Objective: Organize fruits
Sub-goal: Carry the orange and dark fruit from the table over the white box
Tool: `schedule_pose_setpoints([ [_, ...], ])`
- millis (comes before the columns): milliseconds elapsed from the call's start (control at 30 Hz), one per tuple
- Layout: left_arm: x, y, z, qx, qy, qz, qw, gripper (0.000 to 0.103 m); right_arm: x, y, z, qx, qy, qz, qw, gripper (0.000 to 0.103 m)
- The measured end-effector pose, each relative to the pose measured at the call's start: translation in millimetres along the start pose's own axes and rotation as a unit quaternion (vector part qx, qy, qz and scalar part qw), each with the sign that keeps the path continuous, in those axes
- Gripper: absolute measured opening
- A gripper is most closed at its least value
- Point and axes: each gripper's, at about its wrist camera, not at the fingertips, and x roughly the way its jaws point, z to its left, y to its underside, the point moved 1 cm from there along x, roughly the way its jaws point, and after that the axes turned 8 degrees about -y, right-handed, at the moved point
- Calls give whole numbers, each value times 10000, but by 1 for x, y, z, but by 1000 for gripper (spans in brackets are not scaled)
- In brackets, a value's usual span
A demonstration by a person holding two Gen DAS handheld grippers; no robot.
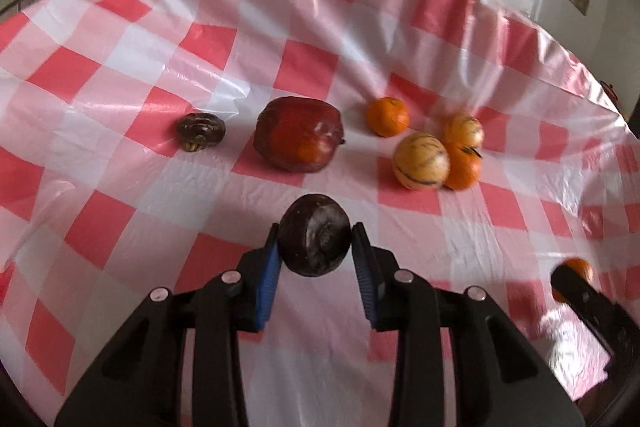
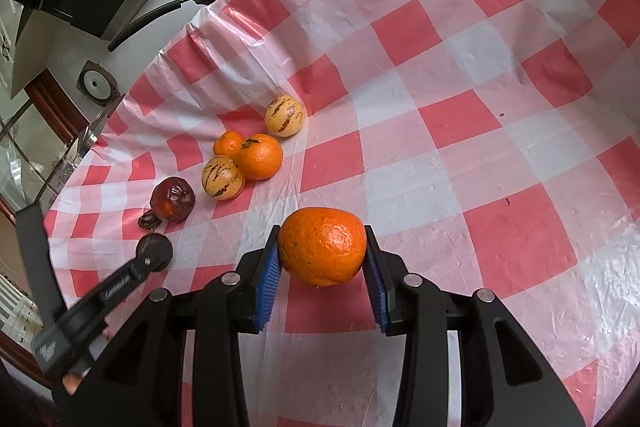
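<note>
Claws tilted down: left claw (image 1: 316, 241) grips dark fruit (image 1: 315, 235), right claw (image 2: 322, 253) orange (image 2: 322, 246).

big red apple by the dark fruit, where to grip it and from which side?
Both grippers are full, so free one first. The red apple lies tipped on its side on the tablecloth. Come down from above and close across its rounded middle, not over the stem end. The side toward the left gripper looks clearest; a small dark fruit lies apart on one flank, the tangerine on the other.
</note>
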Motion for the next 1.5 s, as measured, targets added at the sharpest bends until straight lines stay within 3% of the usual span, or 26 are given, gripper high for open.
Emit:
schedule_pose_setpoints([
  [700, -61, 64, 33, -156, 53, -23, 9999, 35, -2, 2, -3, 75, 16, -66, 9999, 39],
  [1067, -77, 91, 76, -1084, 538, 51, 9926, 35, -8, 4, -1, 79, 62, -125, 9999, 39],
  [1167, -81, 96, 88, -1297, 598, 62, 9897, 35, -7, 11, 10, -22, 198, 1, 9998, 39],
  [1267, -86, 101, 101, -1466, 632, 38, 9872, 35, -10, 25, 23, 52, -75, 111, 9999, 39],
  [1500, -111, 122, 130, -1508, 473, -82, 9874, 35, -28, 73, 92, -623, -528, 598, 9949, 39],
])
